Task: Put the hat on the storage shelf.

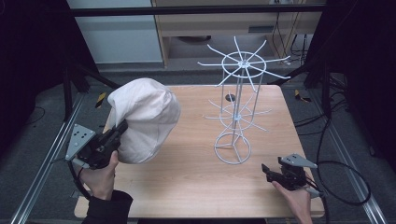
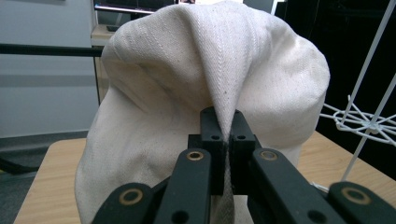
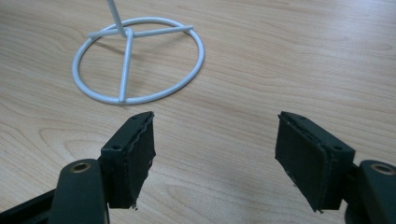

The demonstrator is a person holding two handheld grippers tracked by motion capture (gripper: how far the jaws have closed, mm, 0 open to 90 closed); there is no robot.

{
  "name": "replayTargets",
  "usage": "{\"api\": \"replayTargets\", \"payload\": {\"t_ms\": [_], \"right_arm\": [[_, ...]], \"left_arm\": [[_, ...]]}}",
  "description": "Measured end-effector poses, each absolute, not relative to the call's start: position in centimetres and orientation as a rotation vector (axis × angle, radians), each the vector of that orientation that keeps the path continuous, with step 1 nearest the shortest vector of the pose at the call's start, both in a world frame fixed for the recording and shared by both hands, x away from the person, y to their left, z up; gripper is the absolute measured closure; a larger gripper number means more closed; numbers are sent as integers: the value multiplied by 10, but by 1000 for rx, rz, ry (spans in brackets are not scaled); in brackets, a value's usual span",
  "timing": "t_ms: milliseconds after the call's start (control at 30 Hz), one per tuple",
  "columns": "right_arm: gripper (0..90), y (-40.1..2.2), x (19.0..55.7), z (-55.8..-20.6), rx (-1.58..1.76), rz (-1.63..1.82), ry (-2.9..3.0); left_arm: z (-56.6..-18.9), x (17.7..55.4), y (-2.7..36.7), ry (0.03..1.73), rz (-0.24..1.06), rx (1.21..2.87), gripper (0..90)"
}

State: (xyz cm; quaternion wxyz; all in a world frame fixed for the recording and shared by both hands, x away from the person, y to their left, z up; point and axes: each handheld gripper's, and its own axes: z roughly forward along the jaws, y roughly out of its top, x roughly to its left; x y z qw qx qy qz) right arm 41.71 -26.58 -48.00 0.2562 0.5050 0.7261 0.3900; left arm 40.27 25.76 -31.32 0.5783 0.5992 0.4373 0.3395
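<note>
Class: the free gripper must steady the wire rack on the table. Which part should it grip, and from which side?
Probably the upright post low down, just above the base ring, coming level from the right gripper side. The post is thin enough for its open jaws. The spokes look springy and sit high, and the ring lies flat on the table.

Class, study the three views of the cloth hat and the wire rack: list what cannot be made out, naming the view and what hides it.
- High view: the left gripper jaw tips are sunk into the cream hat.
- Left gripper view: the hat's far side and opening are hidden by its own cloth.
- Right gripper view: the white wire rack is cut off above its base ring by the top edge.
- High view: the dark spot on the table behind the rack is too small to identify.
</note>
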Motion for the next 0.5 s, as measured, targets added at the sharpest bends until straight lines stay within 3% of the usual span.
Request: {"api": "replayTargets", "payload": {"t_ms": [500], "right_arm": [[284, -267, 416, -479, 1380, 1070, 1961]], "left_arm": [[-288, 393, 254, 935, 825, 1320, 882]]}}
